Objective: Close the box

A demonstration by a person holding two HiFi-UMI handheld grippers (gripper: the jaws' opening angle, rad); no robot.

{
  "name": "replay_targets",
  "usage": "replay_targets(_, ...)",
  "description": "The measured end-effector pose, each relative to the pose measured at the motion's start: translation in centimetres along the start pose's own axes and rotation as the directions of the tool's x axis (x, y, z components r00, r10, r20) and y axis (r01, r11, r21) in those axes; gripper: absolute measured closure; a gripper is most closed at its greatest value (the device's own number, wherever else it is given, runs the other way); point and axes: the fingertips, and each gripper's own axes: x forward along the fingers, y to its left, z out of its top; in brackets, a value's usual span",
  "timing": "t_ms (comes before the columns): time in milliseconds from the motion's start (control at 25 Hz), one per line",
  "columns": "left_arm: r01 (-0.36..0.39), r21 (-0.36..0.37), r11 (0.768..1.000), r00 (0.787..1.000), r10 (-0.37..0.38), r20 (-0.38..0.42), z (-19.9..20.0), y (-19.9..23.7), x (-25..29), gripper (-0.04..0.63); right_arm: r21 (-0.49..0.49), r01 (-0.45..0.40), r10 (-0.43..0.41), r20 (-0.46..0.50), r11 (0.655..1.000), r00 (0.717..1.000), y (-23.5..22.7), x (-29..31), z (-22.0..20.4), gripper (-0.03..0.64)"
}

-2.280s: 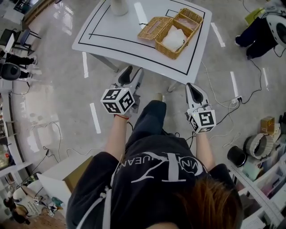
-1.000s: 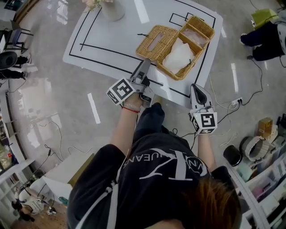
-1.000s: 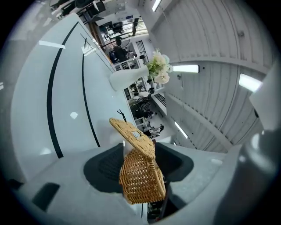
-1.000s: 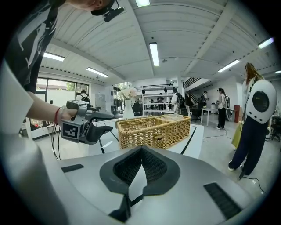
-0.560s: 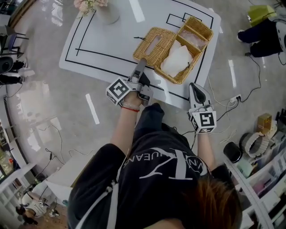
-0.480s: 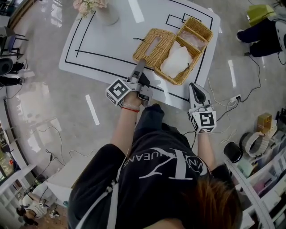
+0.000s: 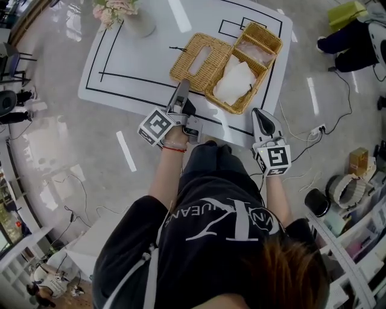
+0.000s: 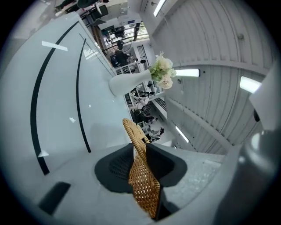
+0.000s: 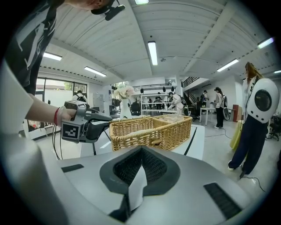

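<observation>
An open wicker box (image 7: 244,60) lies on the white table (image 7: 132,66), with white paper (image 7: 232,78) inside. Its lid (image 7: 199,57) is folded out flat to the left. My left gripper (image 7: 182,84) reaches over the table's near edge to the lid's near rim. In the left gripper view the lid (image 8: 142,180) stands edge-on between the jaws of that gripper (image 8: 140,154). They have just been closing and now press on it. My right gripper (image 7: 260,113) hovers shut and empty off the table's near edge, pointing at the box (image 9: 151,132). The right gripper view also shows the left gripper (image 9: 105,121).
A white vase of flowers (image 7: 129,15) stands at the table's far left corner. Black lines mark the tabletop. Cables and a power strip (image 7: 313,134) lie on the floor to the right. A person (image 9: 257,118) stands beyond the table on the right.
The left gripper has moved forward onto the lid's rim and its jaws have narrowed around it. The lid now shows edge-on between them. The right gripper has stayed put.
</observation>
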Motion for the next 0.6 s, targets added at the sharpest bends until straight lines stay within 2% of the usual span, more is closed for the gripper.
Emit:
replay_targets(160, -0.018, 0.126, 0.992, 1.0, 0.016, 0.015, 0.4, -1.2, -0.2, 0.514, 0.013, -0.007, 0.007, 0.01, 1.0, 1.0, -0.2, -0.4, 0.1, 0.618)
replay_targets(280, -0.038, 0.247, 0.968, 0.999, 0.034, 0.022, 0.6, -2.3, -0.4, 0.52, 0.011, -0.016, 0.016, 0.012, 1.0, 1.0, -0.3, -0.7, 0.3, 0.618)
replay_targets(480, -0.062, 0.441, 0.895, 0.998, 0.056, 0.028, 0.6, -4.0, -0.7, 0.523, 0.008, -0.032, 0.032, 0.013, 0.999, 0.999, -0.6, -1.2, 0.4, 0.618)
replay_targets(600, -0.069, 0.549, 0.833, 0.998, 0.065, 0.026, 0.3, -5.0, -0.8, 0.523, 0.011, -0.036, 0.036, 0.014, 0.999, 0.999, -0.8, -1.5, 0.3, 0.618)
